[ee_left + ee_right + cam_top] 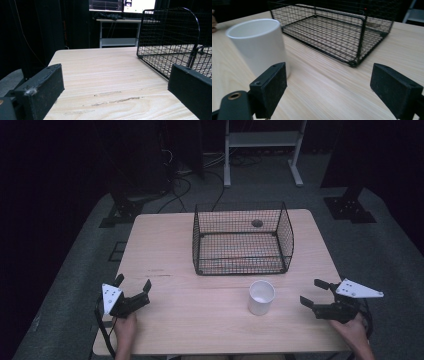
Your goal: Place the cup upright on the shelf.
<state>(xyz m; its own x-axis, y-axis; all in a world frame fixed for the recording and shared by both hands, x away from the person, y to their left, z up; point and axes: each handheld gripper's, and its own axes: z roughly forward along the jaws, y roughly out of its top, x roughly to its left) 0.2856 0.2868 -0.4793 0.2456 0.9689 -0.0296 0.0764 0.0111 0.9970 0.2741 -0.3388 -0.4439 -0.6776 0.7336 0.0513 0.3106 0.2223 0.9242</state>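
White cup [261, 297]: upright on table [165, 255], just in front of empty wire basket [242, 240]; not yet picked up. Right gripper [313, 293]: jaws apart, nothing held, near cup. Left gripper [134, 288]: jaws wide, empty, idle. Judged: all work remains

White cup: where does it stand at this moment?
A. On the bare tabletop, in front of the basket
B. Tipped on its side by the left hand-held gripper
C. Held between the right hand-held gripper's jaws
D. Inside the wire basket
A: the white cup stands upright on the table, on the person's side of the wire basket, with nothing gripping it.
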